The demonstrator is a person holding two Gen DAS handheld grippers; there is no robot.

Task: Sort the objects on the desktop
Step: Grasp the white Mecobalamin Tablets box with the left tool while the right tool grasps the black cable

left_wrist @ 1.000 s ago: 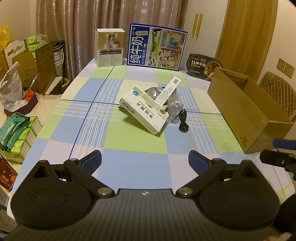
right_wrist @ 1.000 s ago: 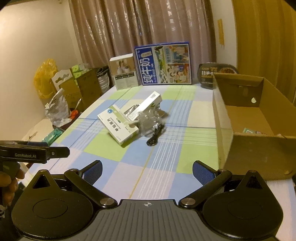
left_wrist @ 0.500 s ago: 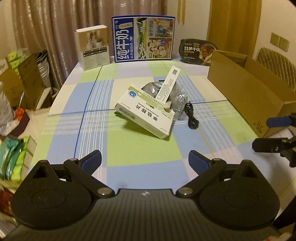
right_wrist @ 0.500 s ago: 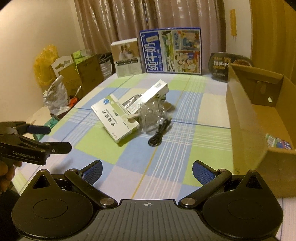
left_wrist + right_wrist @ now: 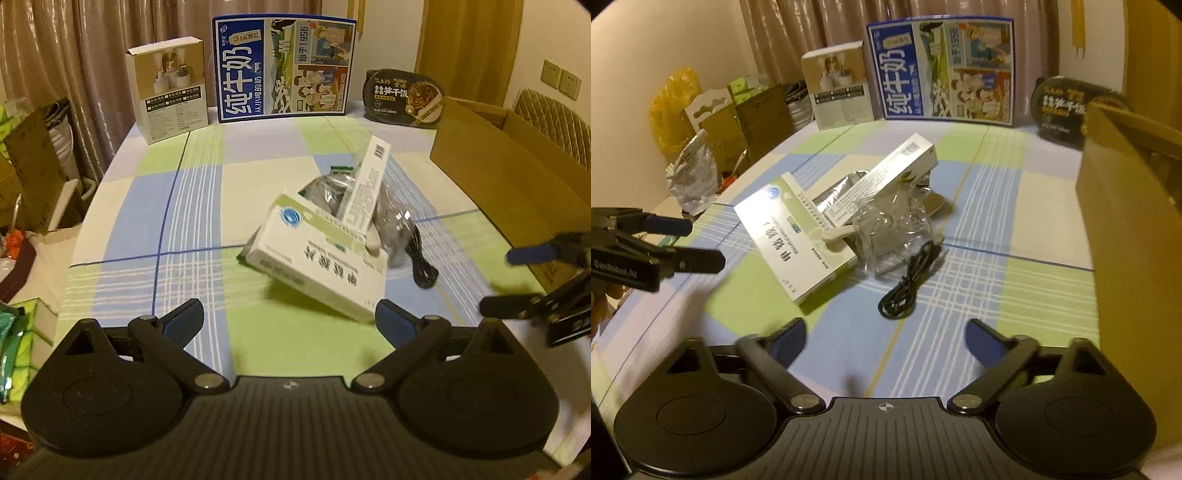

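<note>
Looking down my left gripper (image 5: pixel 289 322), I had both jaws spread wide with nothing between them, and the big white medicine box (image 5: pixel 317 262) lay just ahead at about one o'clock, its near corner almost at my right pad. Its long axis ran from ten o'clock down to four, and it sat tilted, propped on the heap behind it. My right gripper (image 5: pixel 885 338) was also empty; its jaws were closing a little though still wide apart, and from there the same box (image 5: pixel 796 240) lay at eleven o'clock, with the coiled black cable (image 5: pixel 908 280) nearer, close to twelve. I judged the left hand the nearer one to the box and the right hand the nearer one to the cable.

Farther on, a slim white carton (image 5: pixel 365 188) leaned across crumpled clear plastic (image 5: pixel 894 236). What lay under that plastic I could not make out. At two o'clock the cardboard box (image 5: pixel 498 177) stood open, but its inside was hidden from both views. Motion blur smeared the right view's edges.
</note>
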